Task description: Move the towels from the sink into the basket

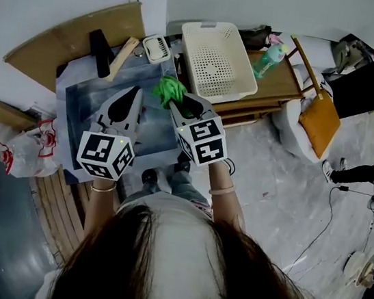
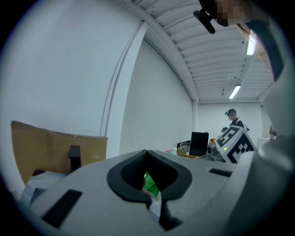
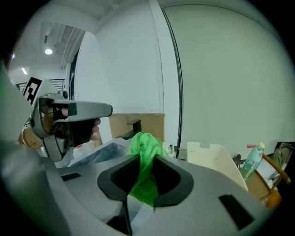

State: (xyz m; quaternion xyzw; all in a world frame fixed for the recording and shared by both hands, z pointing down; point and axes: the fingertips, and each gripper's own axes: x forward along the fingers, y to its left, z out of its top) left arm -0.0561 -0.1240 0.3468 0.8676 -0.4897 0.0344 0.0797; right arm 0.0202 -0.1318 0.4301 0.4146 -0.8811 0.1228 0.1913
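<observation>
A bright green towel (image 1: 168,89) hangs bunched from my right gripper (image 1: 176,102), which is shut on it above the right rim of the steel sink (image 1: 86,103). In the right gripper view the green towel (image 3: 146,144) stands up between the jaws of that gripper (image 3: 142,159), with the white perforated basket (image 3: 212,161) just to its right. The basket (image 1: 216,63) stands on a wooden table beyond the sink and looks empty. My left gripper (image 1: 136,91) hovers over the sink with its jaws together and nothing in them. A sliver of green shows past the left gripper (image 2: 147,154).
A black faucet (image 1: 101,50) and a white soap dish (image 1: 156,48) sit at the sink's far edge. A spray bottle (image 1: 269,59) stands on the table right of the basket. An orange-cushioned chair (image 1: 319,119) and another person's legs (image 1: 360,173) are at the right; plastic bags (image 1: 25,147) lie at the left.
</observation>
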